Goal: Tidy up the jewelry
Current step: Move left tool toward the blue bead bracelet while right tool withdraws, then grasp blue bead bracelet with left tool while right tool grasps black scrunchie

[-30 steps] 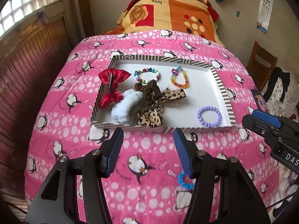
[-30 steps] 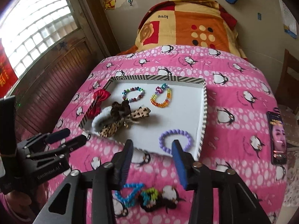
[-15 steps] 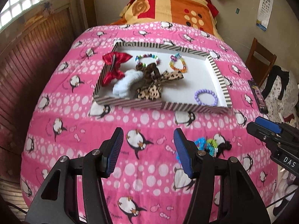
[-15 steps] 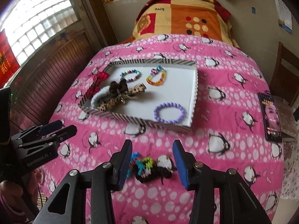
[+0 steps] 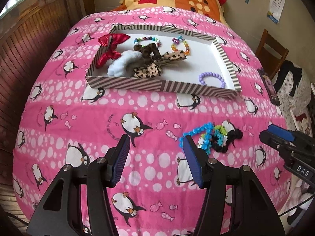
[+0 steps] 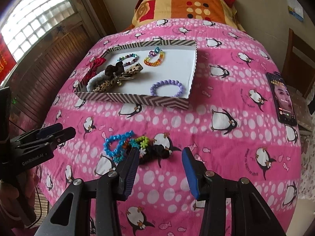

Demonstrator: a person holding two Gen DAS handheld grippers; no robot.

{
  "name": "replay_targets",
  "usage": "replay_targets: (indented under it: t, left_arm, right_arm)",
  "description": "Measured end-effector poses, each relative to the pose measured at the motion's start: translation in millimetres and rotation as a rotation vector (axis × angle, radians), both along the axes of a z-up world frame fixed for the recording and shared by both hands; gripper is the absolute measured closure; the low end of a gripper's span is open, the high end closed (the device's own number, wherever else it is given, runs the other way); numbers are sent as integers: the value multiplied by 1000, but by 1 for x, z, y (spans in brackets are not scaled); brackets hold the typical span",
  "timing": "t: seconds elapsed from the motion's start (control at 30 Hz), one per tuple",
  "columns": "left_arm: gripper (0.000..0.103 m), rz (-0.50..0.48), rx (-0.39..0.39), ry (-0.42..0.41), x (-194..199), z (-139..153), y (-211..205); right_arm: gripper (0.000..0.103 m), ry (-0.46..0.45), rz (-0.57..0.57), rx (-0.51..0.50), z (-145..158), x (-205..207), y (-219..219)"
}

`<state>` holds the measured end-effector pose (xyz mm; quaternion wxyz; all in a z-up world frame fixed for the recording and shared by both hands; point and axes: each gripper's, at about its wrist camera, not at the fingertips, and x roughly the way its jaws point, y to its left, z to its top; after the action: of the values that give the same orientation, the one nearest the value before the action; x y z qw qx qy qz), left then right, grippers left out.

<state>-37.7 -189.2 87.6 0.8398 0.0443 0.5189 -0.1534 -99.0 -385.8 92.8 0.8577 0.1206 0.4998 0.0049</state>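
Note:
A striped tray on the pink penguin blanket holds a red bow, a white scrunchie, a leopard bow, two coloured bead bracelets and a purple bead bracelet. A loose pile lies on the blanket in front of the tray: a blue bead bracelet, a green piece and a black hair tie. My left gripper is open and empty, left of the pile. My right gripper is open, just above the pile.
A phone lies on the blanket's right edge. A wooden chair stands to the right of the bed. An orange pillow lies at the bed's head. A wooden wall panel and window are on the left.
Both grippers have pulled back from the tray toward the near end of the bed. The loose pile has come into full view below the fingers. Both stay open.

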Motion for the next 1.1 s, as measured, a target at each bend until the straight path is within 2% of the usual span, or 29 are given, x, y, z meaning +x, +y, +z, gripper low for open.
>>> replay_targets:
  t: [0.57, 0.73, 0.83, 1.1]
  left_arm:
    - [47, -35, 12, 69, 1, -31, -15]
    - [47, -49, -29, 130, 10, -46, -16]
    - [47, -60, -23, 149, 14, -55, -19]
    - [47, -92, 11, 116, 22, -64, -37]
  right_arm:
    - [60, 28, -6, 5, -8, -5, -4]
    - [60, 40, -11, 13, -14, -5, -5]
    - [60, 45, -9, 14, -17, -4, -6]
    - [60, 71, -9, 22, -35, 5, -7]
